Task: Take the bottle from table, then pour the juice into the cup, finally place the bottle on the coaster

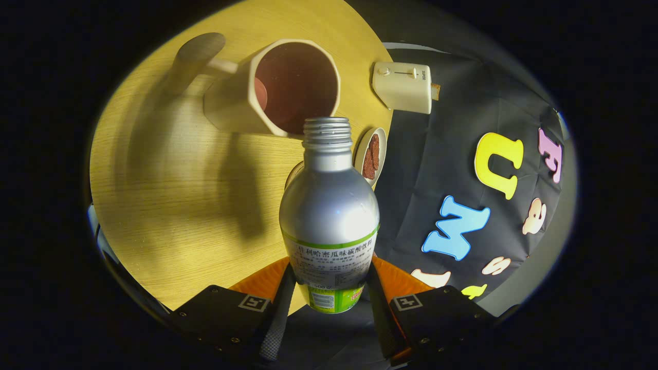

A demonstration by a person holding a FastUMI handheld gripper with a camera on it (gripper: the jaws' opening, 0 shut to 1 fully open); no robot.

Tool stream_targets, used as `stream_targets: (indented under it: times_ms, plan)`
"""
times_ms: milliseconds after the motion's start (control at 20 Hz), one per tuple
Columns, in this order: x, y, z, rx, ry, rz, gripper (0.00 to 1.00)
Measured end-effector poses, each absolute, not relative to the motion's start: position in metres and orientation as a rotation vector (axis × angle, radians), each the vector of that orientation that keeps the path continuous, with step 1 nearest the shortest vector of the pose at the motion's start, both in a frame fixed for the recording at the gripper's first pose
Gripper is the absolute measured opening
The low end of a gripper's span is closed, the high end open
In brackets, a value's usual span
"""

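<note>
My gripper [329, 288] is shut on a silver bottle [329, 205] with a green and white label, both fingers pressing its lower body. The bottle has no cap and is tipped forward, its threaded mouth just over the near rim of a cream cup [280, 87] with a dark red inside. The cup stands on the wooden table [169, 205] with its handle pointing away from the bottle. I cannot tell whether juice is flowing. A small round coaster [371, 155] with a brown patch lies beside the bottle's neck, partly hidden by it.
A cream box-shaped device [403, 86] with a slider lies at the table's edge beyond the coaster. The booth's black cloth wall [462, 195] hangs past that edge. Bare tabletop stretches on the cup's other side.
</note>
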State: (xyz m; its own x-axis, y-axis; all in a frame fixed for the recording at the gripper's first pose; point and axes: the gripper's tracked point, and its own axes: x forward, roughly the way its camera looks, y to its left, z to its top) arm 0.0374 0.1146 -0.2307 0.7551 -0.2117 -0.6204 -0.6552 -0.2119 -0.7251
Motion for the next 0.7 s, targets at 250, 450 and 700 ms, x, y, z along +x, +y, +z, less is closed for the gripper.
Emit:
stream_targets:
  times_ms: [250,450,700]
  plan:
    - [0.037,0.117,-0.222,-1.837,0.674,0.477,0.72]
    - [0.038,0.118,-0.219,-1.873,0.693,0.471,0.72]
    - [0.043,0.121,-0.218,-1.908,0.709,0.474,0.72]
